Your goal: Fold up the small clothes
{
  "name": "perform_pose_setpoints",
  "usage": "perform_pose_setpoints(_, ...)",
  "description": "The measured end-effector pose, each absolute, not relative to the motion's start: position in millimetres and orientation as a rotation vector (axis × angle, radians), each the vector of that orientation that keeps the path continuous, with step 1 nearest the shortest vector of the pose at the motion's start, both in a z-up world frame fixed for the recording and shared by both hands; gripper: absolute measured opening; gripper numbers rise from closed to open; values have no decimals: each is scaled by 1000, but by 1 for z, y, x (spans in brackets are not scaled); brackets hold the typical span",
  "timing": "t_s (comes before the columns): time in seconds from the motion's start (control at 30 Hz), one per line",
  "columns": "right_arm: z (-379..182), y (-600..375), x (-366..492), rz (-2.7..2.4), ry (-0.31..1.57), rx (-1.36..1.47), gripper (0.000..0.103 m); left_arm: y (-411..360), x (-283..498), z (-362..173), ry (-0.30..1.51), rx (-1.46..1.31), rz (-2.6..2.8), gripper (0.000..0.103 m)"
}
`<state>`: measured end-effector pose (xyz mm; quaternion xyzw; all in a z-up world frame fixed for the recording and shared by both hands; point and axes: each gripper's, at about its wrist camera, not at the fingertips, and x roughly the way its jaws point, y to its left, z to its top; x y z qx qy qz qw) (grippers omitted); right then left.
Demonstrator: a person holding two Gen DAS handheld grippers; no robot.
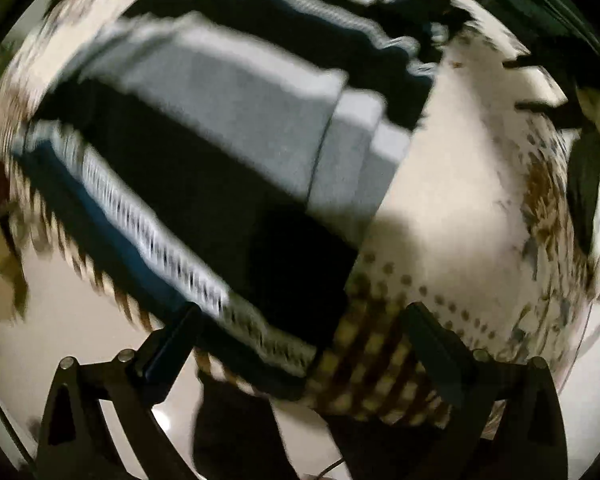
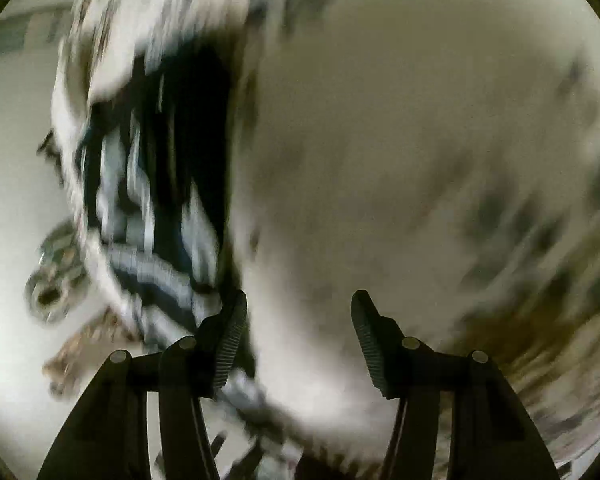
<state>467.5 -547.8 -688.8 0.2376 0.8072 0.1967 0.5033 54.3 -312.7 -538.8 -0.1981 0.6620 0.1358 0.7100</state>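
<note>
Since both views are smeared by motion, only coarse detail is recorded. The striped garment point(image 1: 204, 168), dark with grey and white bands, is judged soft, light and limp; a hem or corner is best pinched. It lies flat on the pale patterned cloth point(image 1: 460, 184). Left gripper point(image 1: 300, 324): jaws wide apart, empty, garment edge between and below. Right gripper point(image 2: 298, 320): jaws part-open, empty, garment beside the left-hand jaw.

Blurred but clear enough: a black, grey and white striped knit garment point(image 1: 204, 152) lies spread flat, folded edge showing, on the patterned cream cloth point(image 1: 452, 184).
</note>
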Motion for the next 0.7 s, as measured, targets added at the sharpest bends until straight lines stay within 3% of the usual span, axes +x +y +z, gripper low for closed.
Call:
perform_pose_setpoints(0.2,-741,-474,412,561,1955,667,54,-244,21,-549,1430,-651,516,103)
perform_pose_setpoints(0.23,-742,-469,408,565,1930,678,26,-229,17,-548,1413,-660,550,103)
perform_pose_setpoints(0.27,-739,-467,401,555,1917,645,5,-205,12,-545,1381,-667,600,103)
perform_pose_setpoints(0.43,-720,-505,393,422,1903,621,6,-111,-7,-525,1219,-735,758,103)
perform_pose_setpoints(0.5,-717,-511,386,395,1932,642,15,-67,-13,-523,1155,-798,798,103)
perform_pose_setpoints(0.57,-710,-511,374,398,1951,632,40,-37,-16,-527,1108,-836,823,103)
perform_pose_setpoints(0.63,-703,-503,352,400,1962,628,49,-4,-18,-532,1083,-854,833,103)
perform_pose_setpoints(0.7,-699,-493,319,406,1990,623,49,22,-19,-545,1074,-878,821,101)
